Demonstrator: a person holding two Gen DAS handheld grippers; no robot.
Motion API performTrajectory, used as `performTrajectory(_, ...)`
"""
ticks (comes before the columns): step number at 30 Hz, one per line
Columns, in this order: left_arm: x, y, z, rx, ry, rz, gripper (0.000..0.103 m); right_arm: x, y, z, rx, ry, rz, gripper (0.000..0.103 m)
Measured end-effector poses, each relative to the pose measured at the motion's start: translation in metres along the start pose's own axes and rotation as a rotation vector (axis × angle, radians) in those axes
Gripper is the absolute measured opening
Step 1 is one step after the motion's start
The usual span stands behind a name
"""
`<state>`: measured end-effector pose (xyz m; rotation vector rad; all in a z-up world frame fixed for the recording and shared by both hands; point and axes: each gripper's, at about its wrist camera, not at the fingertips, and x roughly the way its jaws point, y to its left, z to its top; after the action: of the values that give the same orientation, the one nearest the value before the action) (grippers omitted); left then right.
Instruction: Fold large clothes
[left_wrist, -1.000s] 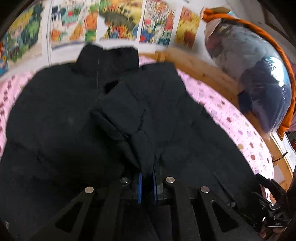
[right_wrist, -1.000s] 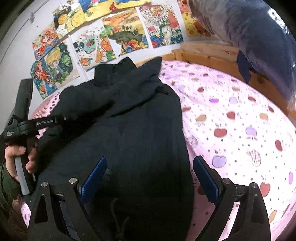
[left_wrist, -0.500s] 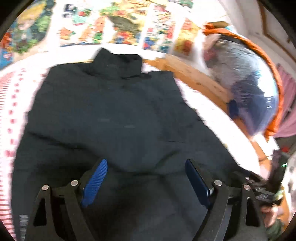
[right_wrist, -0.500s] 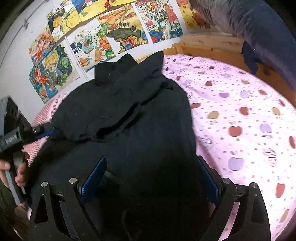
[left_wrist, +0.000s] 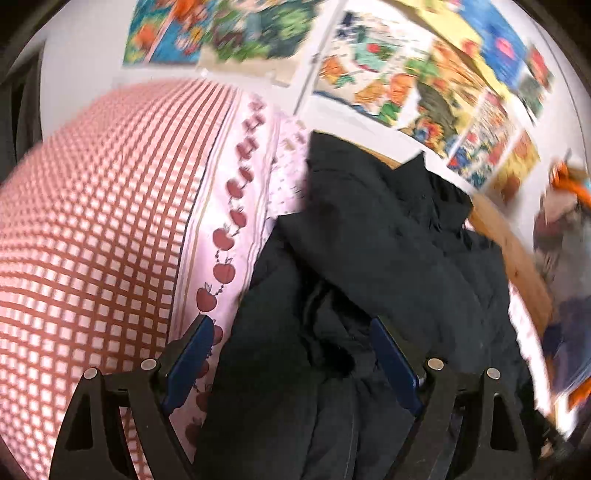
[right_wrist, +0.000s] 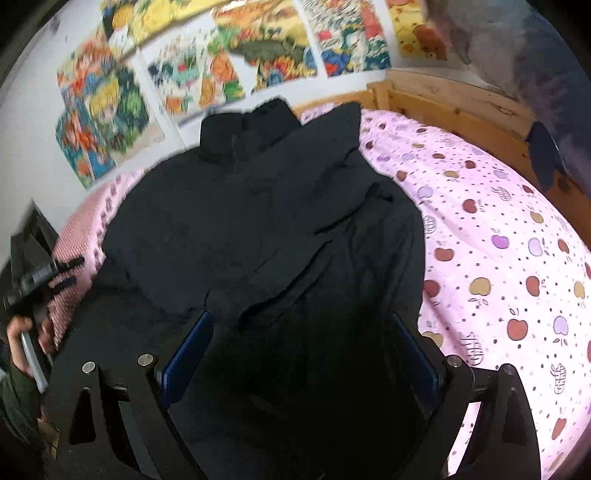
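Two grippers, left gripper (left_wrist: 291, 360) and right gripper (right_wrist: 301, 354), both spread wide and empty above black jacket (right_wrist: 258, 229), sleeve laid across for folding.

Black jacket (right_wrist: 258, 229) spread on the bed.
It lies flat on the pink sheet, collar up toward the wall. One sleeve is folded slantwise across the chest, its cuff end bunched near the middle; the fabric is rumpled.

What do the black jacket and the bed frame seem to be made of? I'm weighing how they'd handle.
Black jacket: matte, soft woven cloth, maybe padded; it creases and drapes without shine. Bed frame: light, unpainted wood, seemingly pine; grain and knots show.
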<state>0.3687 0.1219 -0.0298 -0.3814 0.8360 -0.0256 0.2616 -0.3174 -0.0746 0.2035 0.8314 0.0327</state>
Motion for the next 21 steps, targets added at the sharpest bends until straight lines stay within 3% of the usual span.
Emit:
performTrajectory(4, 0.024, 0.005, 0.017, -0.035, 0.061, -0.03, 0.085, -0.013, 0.014, -0.015, -0.125, 0.019, -0.141, 0.093)
performTrajectory(10, 0.047, -0.017, 0.03, 0.05, 0.035, -0.02, 0.085, -0.039, 0.016, -0.029, -0.241, 0.039, -0.307, 0.093)
performTrajectory(12, 0.051, -0.022, 0.03, 0.081, 0.03, -0.025, 0.085, -0.05, 0.018, -0.019, -0.248, -0.008, -0.266, 0.093)
performTrajectory(14, 0.058, -0.027, 0.027, 0.112, 0.033, -0.016, 0.085, -0.048, 0.019, -0.003, -0.215, -0.034, -0.167, 0.093)
performTrajectory(17, 0.063, -0.03, 0.025, 0.13, 0.031, -0.015, 0.085, -0.011, 0.016, 0.023, -0.126, 0.003, -0.004, 0.093)
performTrajectory(21, 0.062, -0.025, 0.024, 0.118, 0.022, -0.037, 0.085, 0.039, 0.0, 0.04, 0.053, 0.081, 0.083, 0.092)
